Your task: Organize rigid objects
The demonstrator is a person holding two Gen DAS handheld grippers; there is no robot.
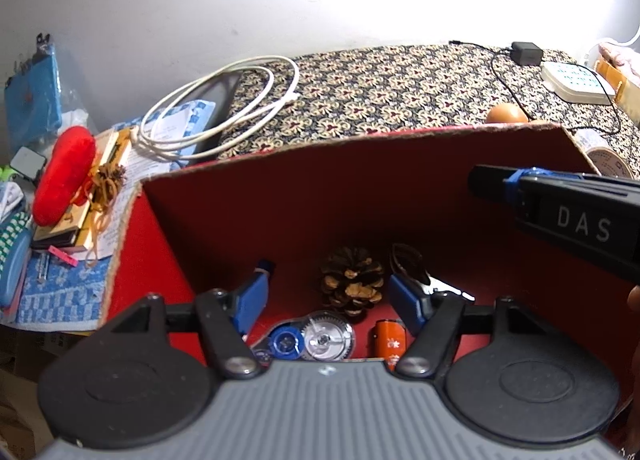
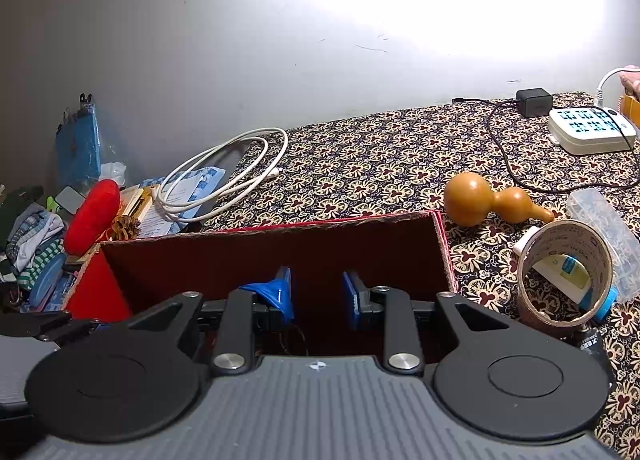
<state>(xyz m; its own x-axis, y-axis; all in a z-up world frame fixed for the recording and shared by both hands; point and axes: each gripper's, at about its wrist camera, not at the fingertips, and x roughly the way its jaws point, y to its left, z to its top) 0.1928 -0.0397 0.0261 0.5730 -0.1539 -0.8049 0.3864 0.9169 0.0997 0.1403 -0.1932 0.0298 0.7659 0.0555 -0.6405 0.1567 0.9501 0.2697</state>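
A red cardboard box (image 1: pixel 320 200) stands open on the patterned tablecloth (image 1: pixel 400 88). On its floor lie a pine cone (image 1: pixel 354 284), a correction-tape dispenser (image 1: pixel 316 340), an orange item (image 1: pixel 390 342) and a dark metal tool (image 1: pixel 416 268). My left gripper (image 1: pixel 328 276) reaches down into the box, open, its blue pads on either side of the pine cone and clear of it. My right gripper (image 2: pixel 316 276) hovers over the box (image 2: pixel 280 248) near the right wall, open, with nothing between its pads. In the left wrist view the right gripper (image 1: pixel 492 184) comes in from the right.
Right of the box lie a brown gourd (image 2: pixel 484 200), a tape roll (image 2: pixel 564 272) around a white tube, and a clear plastic case (image 2: pixel 604 228). A power strip (image 2: pixel 592 130) and black charger (image 2: pixel 534 102) sit at the back. A white cable (image 2: pixel 224 172), red cushion (image 2: pixel 92 216) and clutter crowd the left.
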